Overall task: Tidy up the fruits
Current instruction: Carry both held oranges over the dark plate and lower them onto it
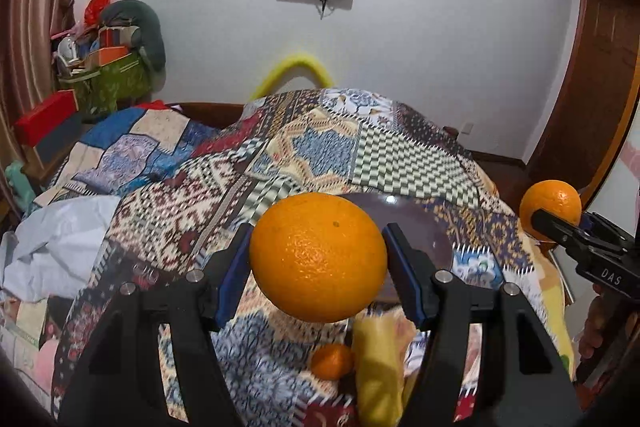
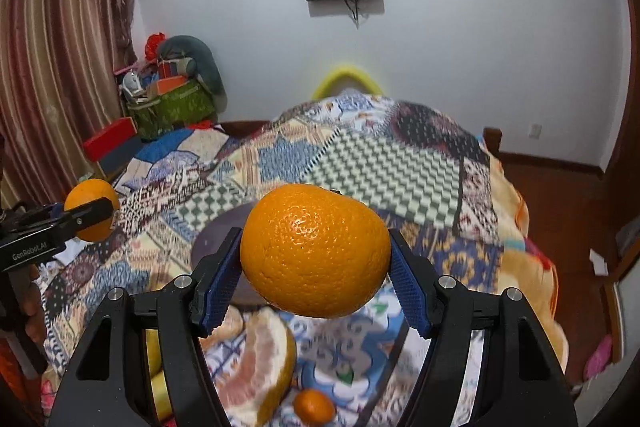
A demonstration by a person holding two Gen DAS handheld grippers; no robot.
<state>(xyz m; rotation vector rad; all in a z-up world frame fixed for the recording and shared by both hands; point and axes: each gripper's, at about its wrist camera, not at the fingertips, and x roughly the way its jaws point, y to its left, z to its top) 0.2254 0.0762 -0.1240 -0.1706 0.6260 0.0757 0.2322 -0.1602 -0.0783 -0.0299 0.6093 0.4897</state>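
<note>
Presently, I hold one fruit in each tool, both lifted clear of the patchwork quilt point(image 1: 360, 143). My left gripper point(image 1: 318, 267) is clamped on a large orange point(image 1: 318, 257), its blue pads point(image 1: 234, 273) pressing the widest part from either side, so the fruit sits centred and does not appear to be rolling out. My right gripper point(image 2: 316, 267) grips a second orange point(image 2: 316, 251) the same way, pads point(image 2: 412, 289) at its equator. In each wrist view the opposite tool shows at the frame edge with its orange, the two well apart; I judge this spacing keeps the fruits from knocking together.

A dark purple plate point(image 1: 424, 223) lies on the quilt beyond and beneath the oranges, apparently bare. I take it as the likely destination, which would explain why both fruits are carried above it.

Loose fruit lies on the quilt nearer me: a small tangerine point(image 2: 314, 405), a cut pomelo wedge point(image 2: 256, 367), and something yellow point(image 1: 376, 375) I cannot identify with certainty.

Findings: both grasps look secure. Risk noted: round fruit may roll off the shallow plate on soft bedding when released.
</note>
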